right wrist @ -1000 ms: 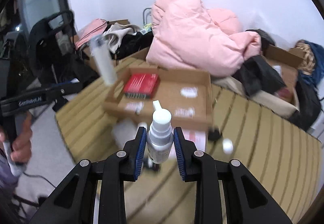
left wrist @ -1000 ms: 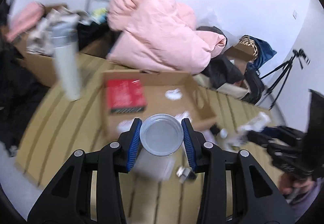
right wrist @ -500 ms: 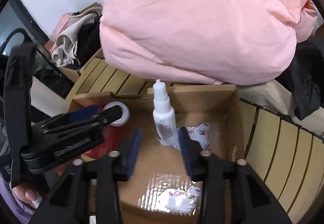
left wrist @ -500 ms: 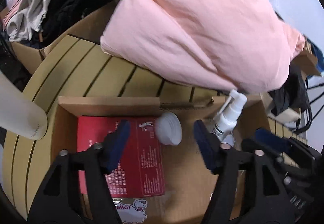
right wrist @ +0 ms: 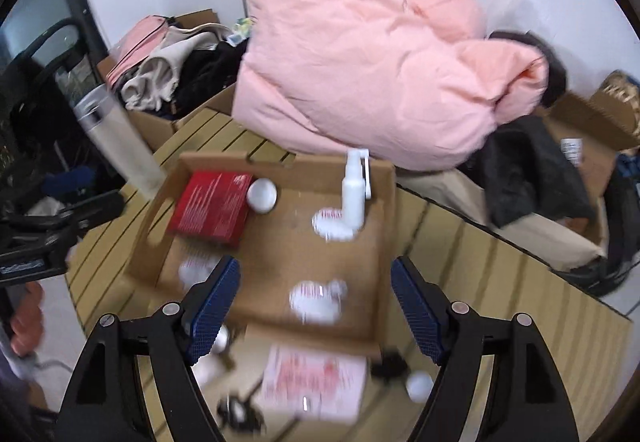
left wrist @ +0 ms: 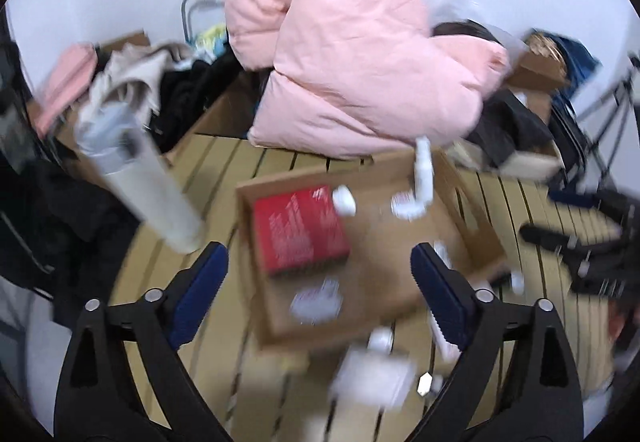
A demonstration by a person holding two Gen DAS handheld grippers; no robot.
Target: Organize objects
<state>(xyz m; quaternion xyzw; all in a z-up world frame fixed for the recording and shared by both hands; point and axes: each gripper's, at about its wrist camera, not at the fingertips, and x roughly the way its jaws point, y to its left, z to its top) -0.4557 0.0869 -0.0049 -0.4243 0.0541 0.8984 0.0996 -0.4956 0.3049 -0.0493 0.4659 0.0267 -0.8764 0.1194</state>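
Both grippers, left [left wrist: 320, 296] and right [right wrist: 316, 300], fingers apart, empty: pick loose items before the shallow brown cardboard box [right wrist: 384, 178], placing beside its upright white spray bottle [right wrist: 354, 198].

A cardboard box [right wrist: 380, 226] sits on the slatted table [right wrist: 480, 282]. In its far-left corner lies a book [right wrist: 212, 208], with a small round jar [right wrist: 262, 196] touching the book's right edge. A spray bottle [right wrist: 354, 190] stands upright near the far-right wall. A tall tumbler [right wrist: 116, 138] stands left of the box; a bundled jacket [right wrist: 368, 62] lies behind it. Before the box lies what may be a flat packet [right wrist: 316, 384]
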